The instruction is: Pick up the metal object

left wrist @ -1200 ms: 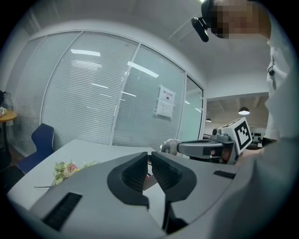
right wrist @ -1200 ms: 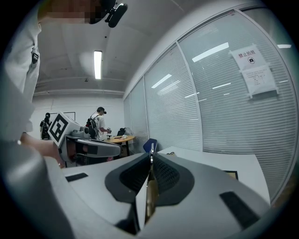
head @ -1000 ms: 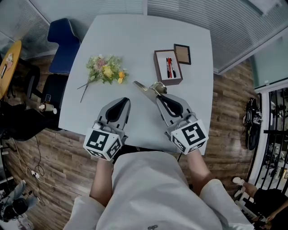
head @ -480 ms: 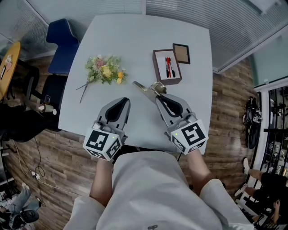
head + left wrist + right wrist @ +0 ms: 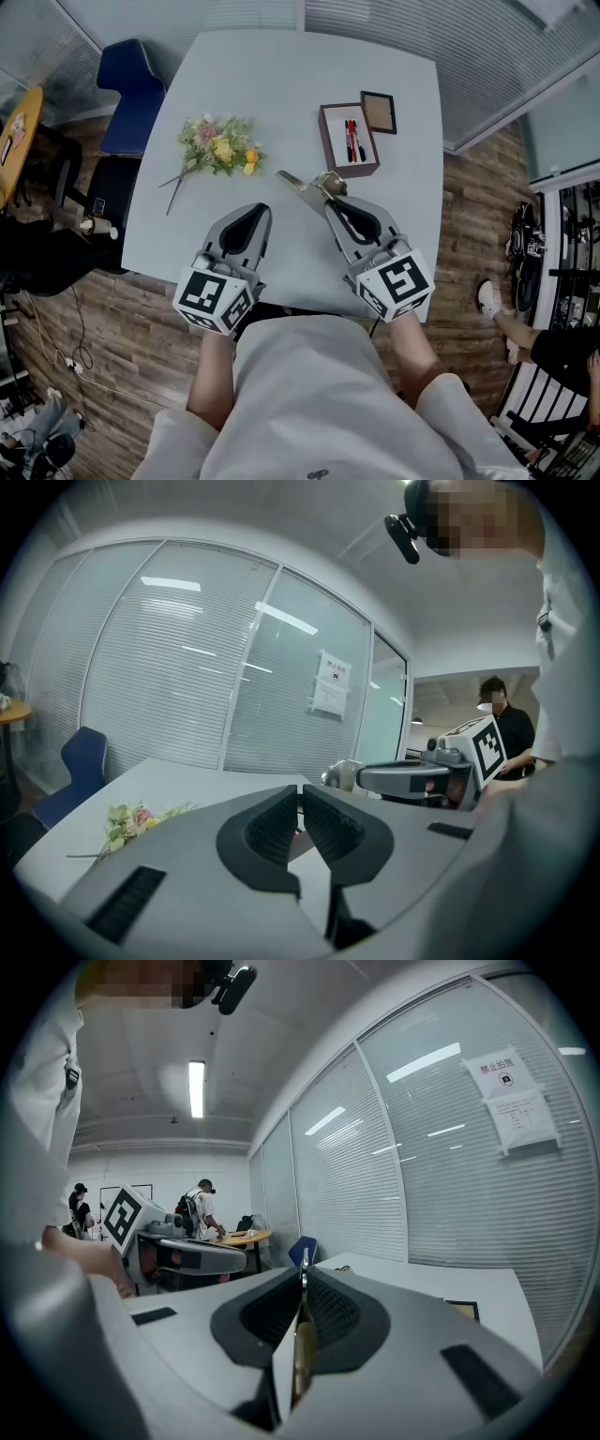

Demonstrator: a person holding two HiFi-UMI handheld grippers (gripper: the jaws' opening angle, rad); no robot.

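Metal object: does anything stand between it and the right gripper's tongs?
Nothing visible does. The right gripper has its tongs shut on the metal object, which shows edge-on between the pads in the right gripper view. The flower bunch and the box of pens lie apart from it on the table.

Left gripper (image 5: 255, 212): jaws together, nothing between them, pointing forward, nearly level.
Right gripper (image 5: 332, 197): jaws clamped on the metal object (image 5: 298, 182), angled slightly inward.
Forearms (image 5: 413, 349): bare, extended forward.

Open lane between flowers (image 5: 217, 145) and pen box (image 5: 349, 141); far table (image 5: 291, 70) bare.
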